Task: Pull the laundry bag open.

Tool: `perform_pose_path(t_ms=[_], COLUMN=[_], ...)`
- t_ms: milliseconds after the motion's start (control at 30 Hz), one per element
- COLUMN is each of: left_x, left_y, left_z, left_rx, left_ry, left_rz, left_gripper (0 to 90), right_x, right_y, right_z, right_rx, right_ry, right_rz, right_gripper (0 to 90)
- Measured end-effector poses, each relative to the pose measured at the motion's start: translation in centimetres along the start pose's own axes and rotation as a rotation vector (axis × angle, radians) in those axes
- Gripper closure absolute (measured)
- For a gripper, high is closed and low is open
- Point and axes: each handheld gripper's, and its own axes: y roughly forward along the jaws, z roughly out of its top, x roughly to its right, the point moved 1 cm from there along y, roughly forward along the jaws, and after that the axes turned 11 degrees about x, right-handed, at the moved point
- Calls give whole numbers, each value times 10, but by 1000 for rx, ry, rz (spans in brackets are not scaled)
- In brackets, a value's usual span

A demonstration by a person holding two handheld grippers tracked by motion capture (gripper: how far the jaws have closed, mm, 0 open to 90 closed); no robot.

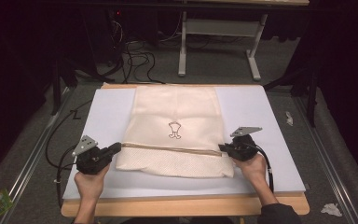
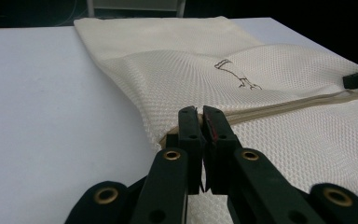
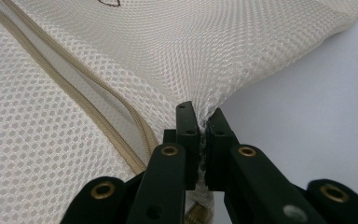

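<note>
The person's two forearms come in from the near edge of the table, one at each side, wrists low and level; the left hand (image 1: 91, 183) holds the left gripper (image 1: 117, 148) pointing inward to the right, and the right hand (image 1: 253, 169) holds the right gripper (image 1: 222, 148) pointing inward to the left. One cream mesh bag (image 1: 177, 126) lies flat in the middle of the white mat (image 1: 256, 116), its single tan zipper (image 1: 172, 149) running across between the two grippers; one small dark printed mark (image 1: 174, 130) sits just above that zipper. The left gripper's jaws are pinched together on the bag's left edge at the zipper's end; the right gripper's jaws are likewise clamped on the bag's right edge beside the zipper, mesh puckering up between them; two grippers, two grips, one bag.
</note>
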Motion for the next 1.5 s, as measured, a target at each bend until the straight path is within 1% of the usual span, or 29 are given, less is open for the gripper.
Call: perform_pose_path(t_ms=[67, 100, 167, 200, 233, 267, 367, 433, 633, 767, 800, 867, 967, 1067, 1167, 1200, 1267, 1467, 1500], left_x=[0, 0, -2, -4, -4, -5, -5, -4, -6, -5, -6, -6, -6, -6, -6, -6, -6, -7, -6], left_y=[0, -1, -2, -2, -2, -2, -2, -2, -1, 0, 0, 2, 4, 3, 5, 5, 6, 8, 8], left_z=[0, 0, -1, -1, -2, -2, -2, -2, -6, -8, -9, -12, -15, -16, -18, -18, -20, -27, -27], left_rx=[-5, -7, -6, -5, -7, -7, -8, -14, -40, -51, -53, -60, -68, -72, -81, -85, -92, -107, -111], left_ry=[3, 10, 4, -1, 4, 1, 0, 5, 12, 19, 14, 11, 4, 4, 3, 2, 3, -8, -5], left_rz=[1, 10, 11, 7, 12, 10, 13, 19, 16, 26, 21, 18, 17, 12, 7, 7, 6, 2, 3], left_gripper=[875, 875, 875, 875, 876, 875, 876, 876, 876, 877, 877, 876, 875, 875, 874, 873, 873, 872, 871], right_x=[0, 0, 1, 2, 2, 3, 4, 5, 9, 9, 9, 12, 12, 12, 13, 13, 14, 17, 17], right_y=[0, 0, -1, -1, -2, -2, -3, -4, -8, -7, -8, -8, -9, -9, -9, -8, -8, -5, -4], right_z=[0, 0, 1, 1, 1, 1, 2, 2, 3, 3, 2, 1, 1, 1, 0, -1, -3, -9, -10], right_rx=[-2, 0, -1, -1, 6, 7, 14, 9, 29, 22, 19, 24, 24, 24, 28, 28, 19, 14, 10], right_ry=[5, 3, -5, -3, 7, 3, 11, 10, 18, 6, 5, 21, 27, 29, 51, 51, 59, 84, 86], right_rz=[-4, -5, -12, -10, -8, -14, -11, -15, -25, -38, -41, -40, -43, -34, -33, -33, -26, -13, -14], right_gripper=[883, 884, 884, 884, 884, 884, 885, 886, 888, 890, 890, 889, 888, 887, 884, 883, 881, 875, 873])
